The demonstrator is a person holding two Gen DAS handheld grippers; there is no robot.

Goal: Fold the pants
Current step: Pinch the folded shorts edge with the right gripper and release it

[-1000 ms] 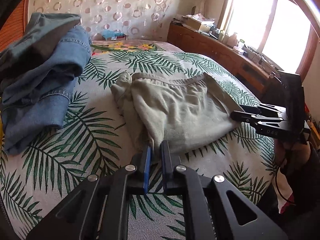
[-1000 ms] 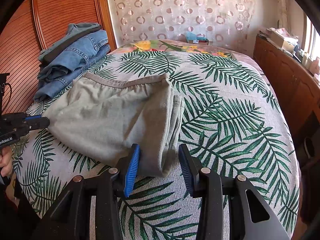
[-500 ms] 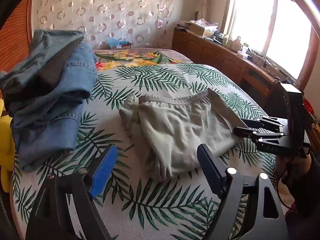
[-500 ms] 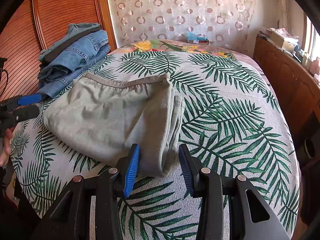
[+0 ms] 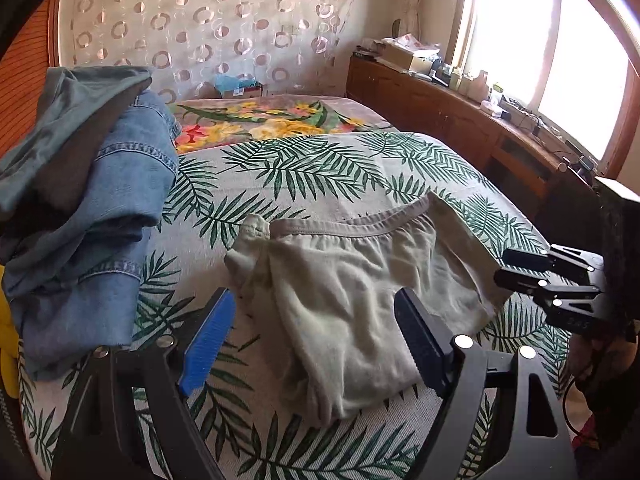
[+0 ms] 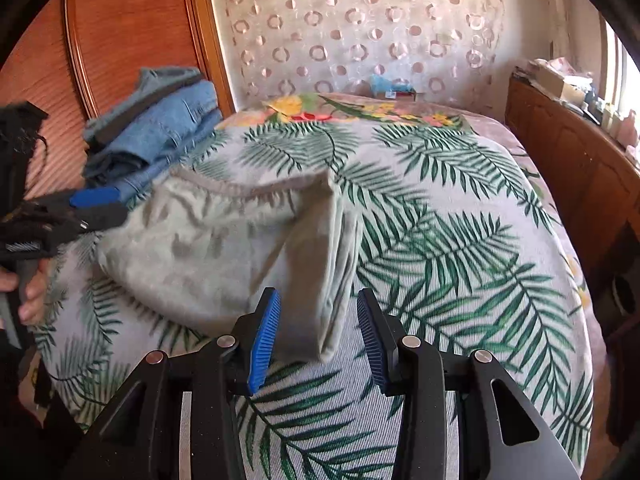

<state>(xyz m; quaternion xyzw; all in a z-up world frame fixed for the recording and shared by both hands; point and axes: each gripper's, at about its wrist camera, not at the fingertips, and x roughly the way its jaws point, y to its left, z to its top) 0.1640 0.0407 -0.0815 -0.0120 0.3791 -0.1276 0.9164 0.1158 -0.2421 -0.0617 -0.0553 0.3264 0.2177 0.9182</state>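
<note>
Having let go a second ago, your left hand-held gripper [image 5: 316, 340] now gapes over the folded pants [image 5: 360, 300] on the bed [image 5: 320, 168]. Your right hand-held gripper [image 6: 318, 336] hovers spread and empty, so this fold looks finished.

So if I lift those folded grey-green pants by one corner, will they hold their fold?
Probably not: the pants look soft and wrinkled, so they would likely droop. The loose stacked layers may slide apart. Thin fabric suggests they are light.

Jeans pile [image 5: 80, 216] left of pants [image 5: 360, 300]; bedspread [image 6: 460, 240] w/ room right.
</note>
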